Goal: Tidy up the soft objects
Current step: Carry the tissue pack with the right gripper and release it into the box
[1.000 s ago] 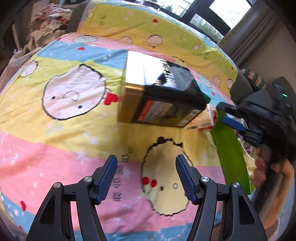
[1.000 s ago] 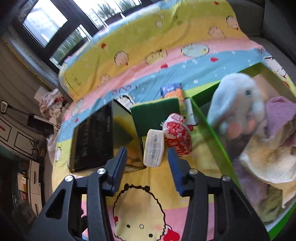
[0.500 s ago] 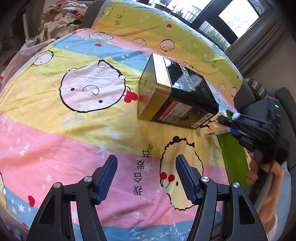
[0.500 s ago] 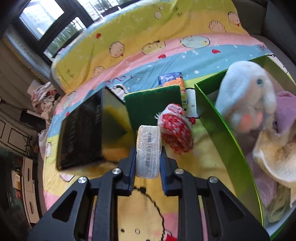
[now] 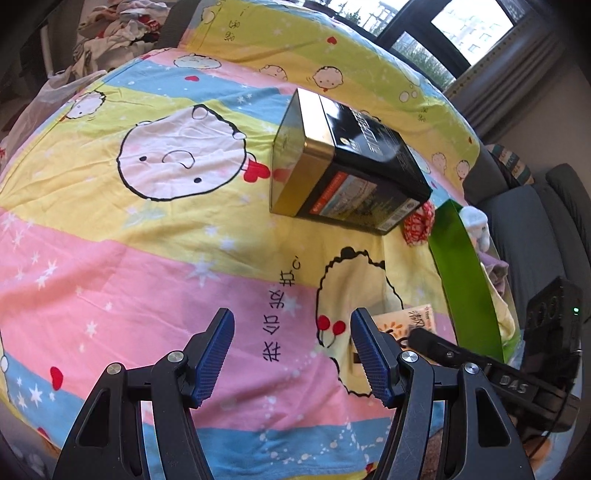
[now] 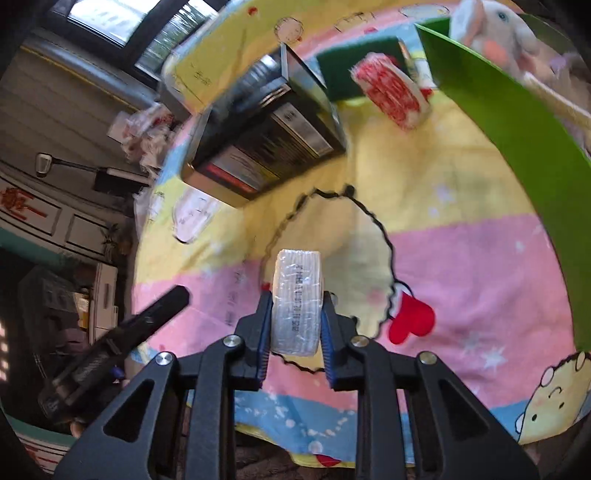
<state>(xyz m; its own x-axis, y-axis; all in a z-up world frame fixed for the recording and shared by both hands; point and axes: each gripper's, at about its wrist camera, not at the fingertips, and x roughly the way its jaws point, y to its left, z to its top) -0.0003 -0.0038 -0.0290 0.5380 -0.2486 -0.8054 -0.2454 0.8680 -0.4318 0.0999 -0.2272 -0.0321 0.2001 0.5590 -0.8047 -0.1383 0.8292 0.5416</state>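
While my left tool hangs spread and empty over the bed, the tissue pack peeks beside it.
From the right wrist, my right tool clamps that tissue pack by its flat sides above the bed; I judge it light, squashy and slippery-wrapped, bound for the green bin.

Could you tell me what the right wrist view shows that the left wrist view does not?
Only the right wrist view shows the white wrapped packet end-on, clamped in the right tongs, and a dark green pad behind the red-and-white knit item. Only the left wrist view shows the left tongs open and empty over the sheet, and the packet's printed face. Both show the black-and-gold tin, the green box wall, the plush bunny and the cartoon bedsheet.
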